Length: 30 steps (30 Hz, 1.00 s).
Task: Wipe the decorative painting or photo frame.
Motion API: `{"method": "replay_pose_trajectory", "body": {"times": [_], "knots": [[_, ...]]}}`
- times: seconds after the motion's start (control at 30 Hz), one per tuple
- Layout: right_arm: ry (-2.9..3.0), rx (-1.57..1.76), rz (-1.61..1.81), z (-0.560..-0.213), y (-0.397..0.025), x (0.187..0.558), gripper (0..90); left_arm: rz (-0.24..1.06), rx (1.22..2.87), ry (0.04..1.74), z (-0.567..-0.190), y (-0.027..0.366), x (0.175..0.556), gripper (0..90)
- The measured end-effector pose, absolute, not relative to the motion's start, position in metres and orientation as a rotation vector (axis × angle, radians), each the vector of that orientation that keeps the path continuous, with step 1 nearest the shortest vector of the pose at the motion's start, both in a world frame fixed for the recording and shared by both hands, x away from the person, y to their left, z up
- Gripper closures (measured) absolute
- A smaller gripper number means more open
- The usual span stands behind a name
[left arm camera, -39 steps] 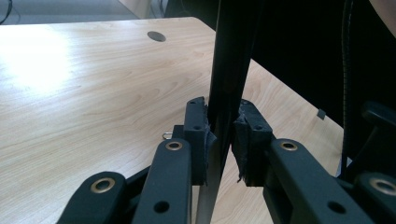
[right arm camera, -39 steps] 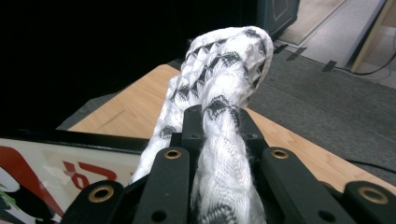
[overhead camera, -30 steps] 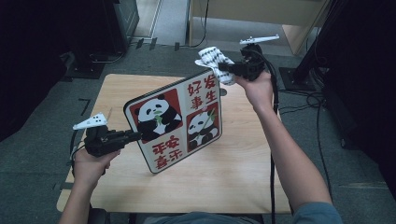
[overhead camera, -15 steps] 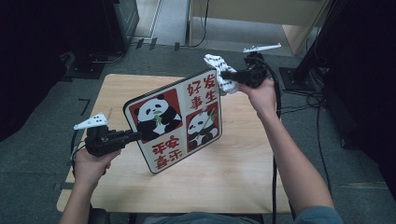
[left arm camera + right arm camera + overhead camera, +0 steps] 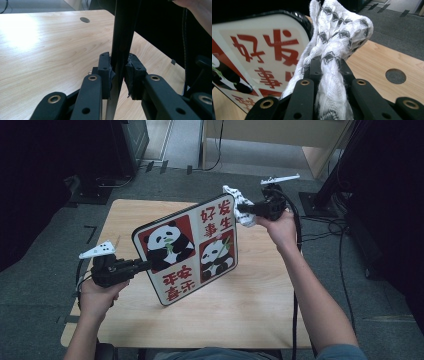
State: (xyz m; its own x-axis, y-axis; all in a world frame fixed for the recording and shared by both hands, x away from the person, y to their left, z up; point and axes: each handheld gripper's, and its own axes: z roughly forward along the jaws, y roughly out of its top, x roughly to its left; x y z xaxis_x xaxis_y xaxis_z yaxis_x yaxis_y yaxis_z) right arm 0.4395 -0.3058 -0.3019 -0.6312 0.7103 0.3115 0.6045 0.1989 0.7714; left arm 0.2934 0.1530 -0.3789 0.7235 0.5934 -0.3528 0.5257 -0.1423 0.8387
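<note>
Above the wooden table (image 5: 260, 305), the panda board (image 5: 187, 247) is held tilted, its 8 o'clock edge clamped between the closed jaws of the left gripper (image 5: 142, 265). At its 1 o'clock corner, a patterned white cloth (image 5: 239, 205) is pinched by the right gripper (image 5: 242, 210), apparently touching the board.

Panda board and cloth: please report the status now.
Left gripper shut on panda board edge. Right gripper shut on white cloth, cloth at board's top corner. Table below, nothing blocking.

the upright panda board (image 5: 192, 251) splits the table (image 5: 260, 310); bare wood on either side.
</note>
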Motion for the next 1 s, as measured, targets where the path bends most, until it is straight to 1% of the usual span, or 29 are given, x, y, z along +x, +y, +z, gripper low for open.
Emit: {"method": "replay_pose_trajectory", "body": {"times": [0.23,0.7,1.0], "knots": [[2.369,1.276,1.405,-0.314,-0.309,0.436,80.3,0.075,1.791,0.883,-0.379,0.153,0.294,76.2],[2.362,1.122,1.286,-0.318,-0.303,0.425,80.2,0.081,1.809,0.877,-0.378,0.154,0.294,76.3],[2.377,1.080,1.273,-0.331,-0.306,0.422,80.1,0.080,1.808,0.879,-0.378,0.154,0.295,76.2]]}}
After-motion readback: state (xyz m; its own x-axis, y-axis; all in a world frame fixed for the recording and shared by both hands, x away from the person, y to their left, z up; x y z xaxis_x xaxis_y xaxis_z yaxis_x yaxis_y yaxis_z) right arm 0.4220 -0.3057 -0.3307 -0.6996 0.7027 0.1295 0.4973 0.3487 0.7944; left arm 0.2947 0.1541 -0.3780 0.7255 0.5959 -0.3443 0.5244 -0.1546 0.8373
